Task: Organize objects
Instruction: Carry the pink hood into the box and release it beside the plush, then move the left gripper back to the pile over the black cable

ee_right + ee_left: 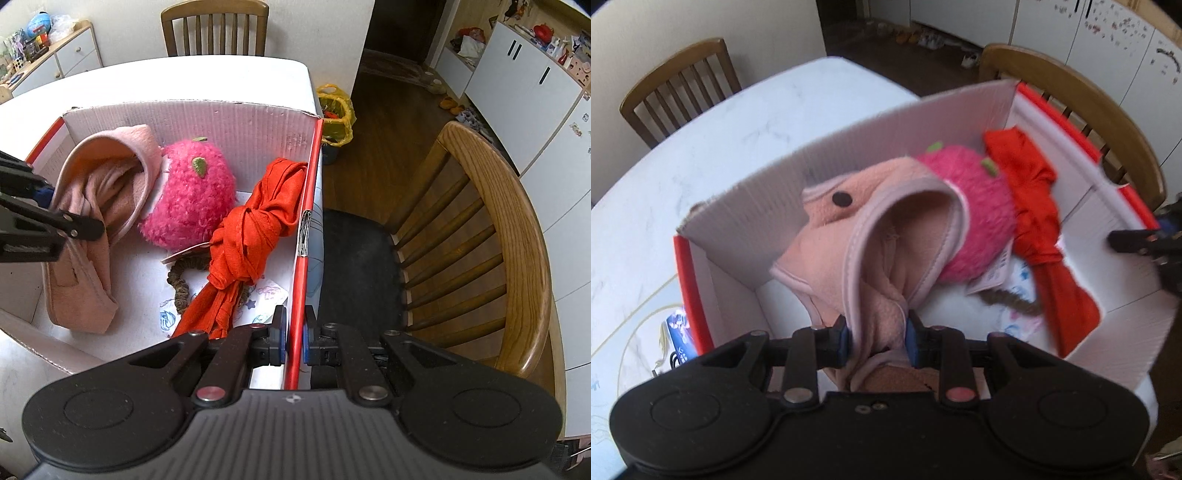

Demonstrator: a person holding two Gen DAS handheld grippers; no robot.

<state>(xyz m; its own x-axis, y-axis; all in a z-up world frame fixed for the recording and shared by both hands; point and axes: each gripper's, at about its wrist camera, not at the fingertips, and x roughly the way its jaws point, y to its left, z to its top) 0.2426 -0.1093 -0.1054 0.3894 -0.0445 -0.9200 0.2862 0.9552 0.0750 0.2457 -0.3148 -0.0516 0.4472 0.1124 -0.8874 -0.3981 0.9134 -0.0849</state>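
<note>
Left wrist view: left gripper [877, 339] pinching pink fleece garment [857, 236] at lower centre, most of it already inside white cardboard box [746, 214]. Already in, toward upper right: pink plush toy [975, 206], red knotted cloth [1038, 206], brown scrunchie [1008, 306]. Right wrist view: right gripper [294, 339] pressed onto box's red-edged side wall [308, 236], lower centre. Seemingly well along; left to do: release garment. Small blue-printed item [677, 332] outside box at lower left, perhaps still to pack.
</note>
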